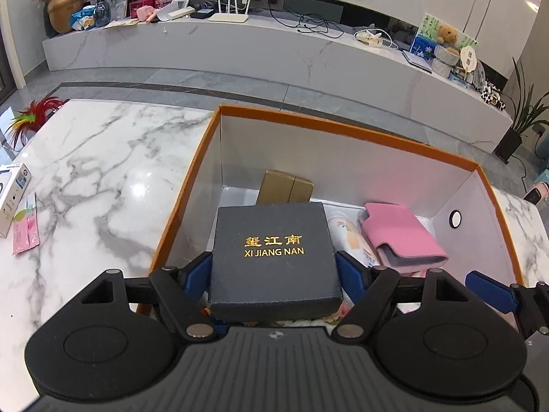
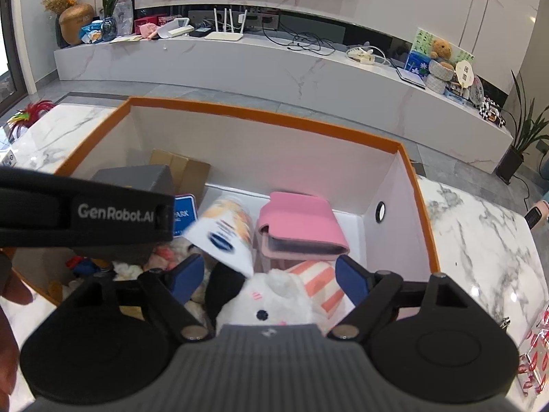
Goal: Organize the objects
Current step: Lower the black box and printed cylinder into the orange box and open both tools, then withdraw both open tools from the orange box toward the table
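Observation:
My left gripper [image 1: 274, 271] is shut on a dark box [image 1: 274, 240] with gold "XI JIANG NAN" lettering, its blue pads [image 1: 202, 271] pressing both sides. It holds the box over the orange-rimmed storage box [image 1: 343, 130]. Inside lie a brown carton [image 1: 284, 187], a pink pouch [image 1: 401, 237] and a printed cup [image 1: 353, 237]. My right gripper [image 2: 271, 276] stands open above a white plush toy [image 2: 267, 305]. A blurred white packet [image 2: 223, 243] with a blue logo hangs just ahead of the right gripper, untouched by the pads. The left tool's black side [image 2: 85, 213] crosses the right wrist view.
The storage box [image 2: 274, 120] sits on a marble table [image 1: 103, 171]. A white carton [image 1: 12, 192] and pink sachets [image 1: 25, 230] lie at the table's left. A hand [image 2: 10, 295] shows at the left edge. A low console [image 1: 240, 51] stands across the floor.

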`<control>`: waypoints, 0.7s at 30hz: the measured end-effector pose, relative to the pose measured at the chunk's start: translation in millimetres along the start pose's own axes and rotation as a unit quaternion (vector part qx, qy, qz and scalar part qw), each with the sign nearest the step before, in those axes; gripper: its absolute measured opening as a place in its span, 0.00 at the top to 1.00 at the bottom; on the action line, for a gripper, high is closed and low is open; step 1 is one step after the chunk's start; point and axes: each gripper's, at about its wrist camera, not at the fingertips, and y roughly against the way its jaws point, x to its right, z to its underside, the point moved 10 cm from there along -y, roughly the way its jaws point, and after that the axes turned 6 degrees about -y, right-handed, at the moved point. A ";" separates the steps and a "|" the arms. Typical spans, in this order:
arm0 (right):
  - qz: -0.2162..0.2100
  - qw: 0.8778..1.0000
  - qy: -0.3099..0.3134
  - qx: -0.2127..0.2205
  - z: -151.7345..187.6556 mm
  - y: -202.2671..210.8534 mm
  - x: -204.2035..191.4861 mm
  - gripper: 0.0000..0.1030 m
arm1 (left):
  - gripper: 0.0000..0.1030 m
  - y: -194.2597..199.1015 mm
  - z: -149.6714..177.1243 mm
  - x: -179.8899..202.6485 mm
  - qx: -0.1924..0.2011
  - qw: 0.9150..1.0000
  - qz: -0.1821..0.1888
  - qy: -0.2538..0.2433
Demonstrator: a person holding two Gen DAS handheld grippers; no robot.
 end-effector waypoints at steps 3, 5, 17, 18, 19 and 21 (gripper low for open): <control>-0.002 1.000 0.000 0.003 -1.2 2.6 -1.3 0.16 | 0.13 6.0 -3.7 -1.5 0.012 1.000 -0.001 0.005; -0.003 1.000 -0.003 0.004 -1.8 3.5 -0.7 0.16 | 0.13 11.1 -7.2 -2.1 0.020 1.000 0.004 0.009; -0.012 0.999 -0.027 0.028 -11.1 35.5 12.6 0.13 | 0.13 57.9 -15.0 -8.2 0.056 0.998 0.010 0.002; -0.010 0.999 -0.024 0.033 -11.9 41.5 13.9 0.13 | 0.13 64.2 -14.3 -6.8 0.060 0.998 0.010 -0.004; -0.008 0.999 -0.021 0.037 -13.0 47.3 15.4 0.13 | 0.13 71.3 -13.6 -4.3 0.065 0.998 0.011 -0.011; -0.005 0.999 -0.013 0.046 -13.8 60.5 18.8 0.13 | 0.13 87.5 -11.4 1.9 0.079 0.996 0.017 -0.029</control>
